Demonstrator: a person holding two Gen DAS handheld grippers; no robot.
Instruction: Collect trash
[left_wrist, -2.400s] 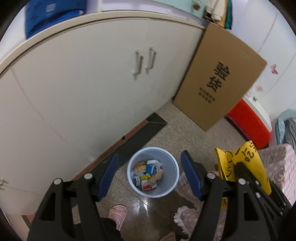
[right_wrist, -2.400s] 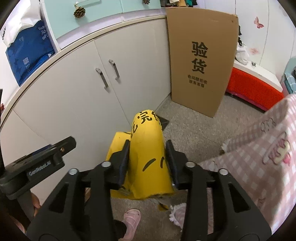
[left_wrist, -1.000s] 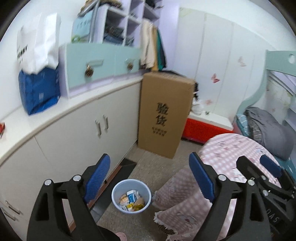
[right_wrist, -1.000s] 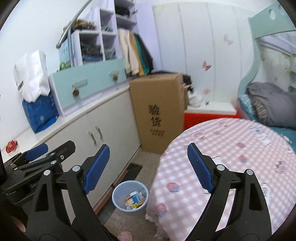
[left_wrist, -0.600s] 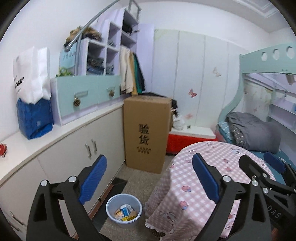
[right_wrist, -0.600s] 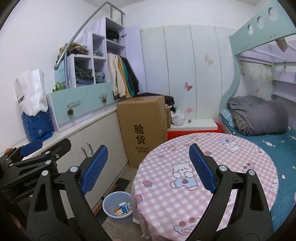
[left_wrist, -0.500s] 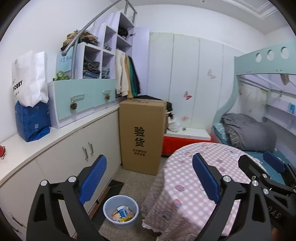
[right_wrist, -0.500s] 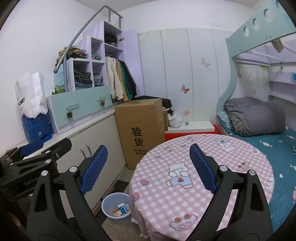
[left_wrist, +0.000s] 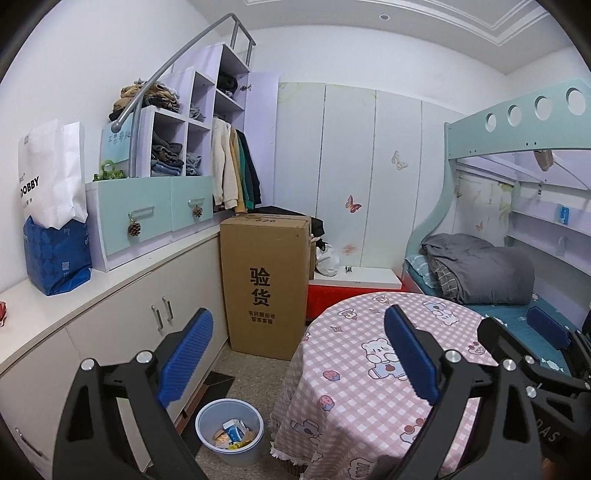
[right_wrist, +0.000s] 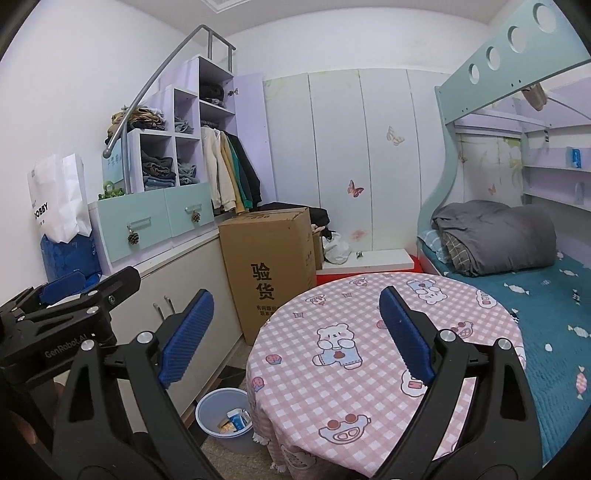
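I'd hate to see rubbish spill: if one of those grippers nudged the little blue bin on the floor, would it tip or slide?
The blue bin looks like thin plastic holding only a few cartons and wrappers, so it is probably light. On the smooth floor it would likely slide first. It looks taller than wide, so a push near the rim might tip it.

The cardboard box (left_wrist: 264, 286) reads "验货"; the left tool (right_wrist: 66, 343) reads "GenRobot.AI".

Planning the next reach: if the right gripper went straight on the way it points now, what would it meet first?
Probably the round table with the pink checked cloth; the open right gripper points slightly down over its top, though depth is unclear.
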